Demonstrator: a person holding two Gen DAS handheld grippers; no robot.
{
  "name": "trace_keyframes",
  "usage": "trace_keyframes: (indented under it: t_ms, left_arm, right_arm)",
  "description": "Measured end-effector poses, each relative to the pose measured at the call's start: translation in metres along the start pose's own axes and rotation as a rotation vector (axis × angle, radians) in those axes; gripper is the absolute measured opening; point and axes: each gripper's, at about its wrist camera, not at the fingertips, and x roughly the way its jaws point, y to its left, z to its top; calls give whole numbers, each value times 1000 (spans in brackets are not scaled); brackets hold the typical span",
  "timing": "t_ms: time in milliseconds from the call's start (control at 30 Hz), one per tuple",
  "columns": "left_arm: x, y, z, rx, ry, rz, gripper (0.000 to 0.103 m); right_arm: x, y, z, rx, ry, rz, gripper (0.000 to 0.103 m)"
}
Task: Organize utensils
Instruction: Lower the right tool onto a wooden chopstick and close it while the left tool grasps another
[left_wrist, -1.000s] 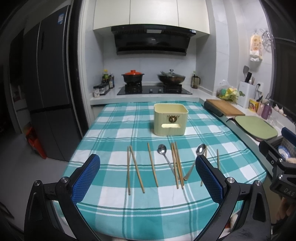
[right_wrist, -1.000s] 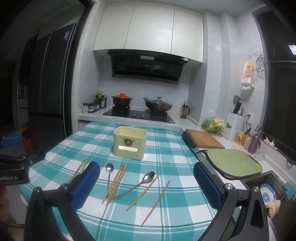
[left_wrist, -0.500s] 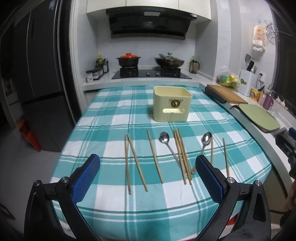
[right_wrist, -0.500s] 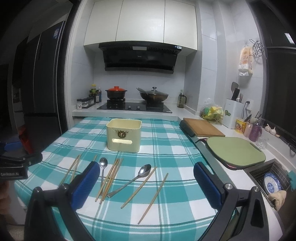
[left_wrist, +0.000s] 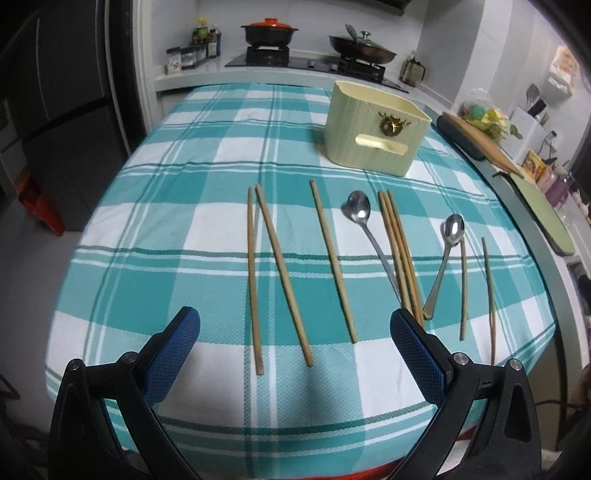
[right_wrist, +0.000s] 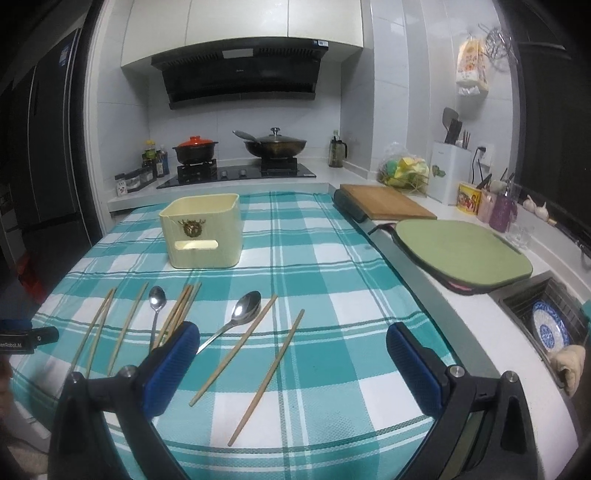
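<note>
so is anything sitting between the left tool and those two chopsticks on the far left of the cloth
Nothing visible is. The left tool is open above the near edge of the checked cloth, and the two leftmost chopsticks lie bare on it, their near ends between the pads. The single chopstick and the spoon lie off to the right, apart.

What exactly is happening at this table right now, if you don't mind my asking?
A person is about to tidy utensils, with a claw in each hand. The left claw and right claw are both open and empty above the checked tablecloth. Wooden chopsticks and two metal spoons lie loose on it. The cream holder box appears to hold none yet.
</note>
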Motion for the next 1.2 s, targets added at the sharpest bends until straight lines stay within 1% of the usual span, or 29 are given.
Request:
trace_keyframes:
  t_ms: [100,167,267,333,467,567,633,667,733,767,833,900,933,967,1000,1033,1067,1133,1200]
  left_arm:
    - [10,9,3,-36,17,-29,102]
    - [17,17,6,-56,28,-33,102]
    - [29,34,13,-81,38,-13,102]
    - [39,45,19,-89,48,2,102]
    - [66,54,30,-60,77,32,102]
    - [89,56,36,-23,99,71,99]
    - [104,58,39,-13,113,92,94]
    - [110,60,40,-12,122,100,93]
    - [121,65,42,-17,138,117,90]
    - [125,66,43,-17,143,126,89]
    - [127,65,44,8,130,147,89]
    - [129,65,46,23,131,147,89]
    - [129,66,47,24,129,144,86]
    - [129,67,49,25,128,142,84]
    - [129,68,51,26,126,140,79]
    - [130,68,54,28,124,135,72]
    - [131,69,57,30,123,129,69]
    - [134,70,63,31,126,118,63]
    - [138,70,69,36,130,109,63]
  right_arm:
    - [27,-11,-7,38,94,-4,103]
    - [43,-16,-13,58,142,5,103]
    - [62,-17,-22,85,214,14,103]
    - [75,-13,-26,79,257,26,103]
    - [96,-3,-33,57,309,43,102]
    - [111,5,-37,38,349,68,93]
    - [122,9,-40,34,376,82,84]
    - [126,10,-42,33,390,84,83]
    - [134,10,-44,26,408,88,78]
    - [138,11,-46,19,414,85,76]
    - [147,15,-48,3,433,92,66]
    - [156,17,-51,-12,455,96,60]
    - [160,18,-53,-22,464,96,56]
    - [163,19,-53,-42,456,84,54]
    - [165,20,-52,-66,448,74,46]
    - [167,20,-50,-80,444,72,41]
    - [170,18,-47,-83,442,75,39]
    - [180,15,-41,-96,440,72,39]
    - [188,13,-35,-98,441,69,39]
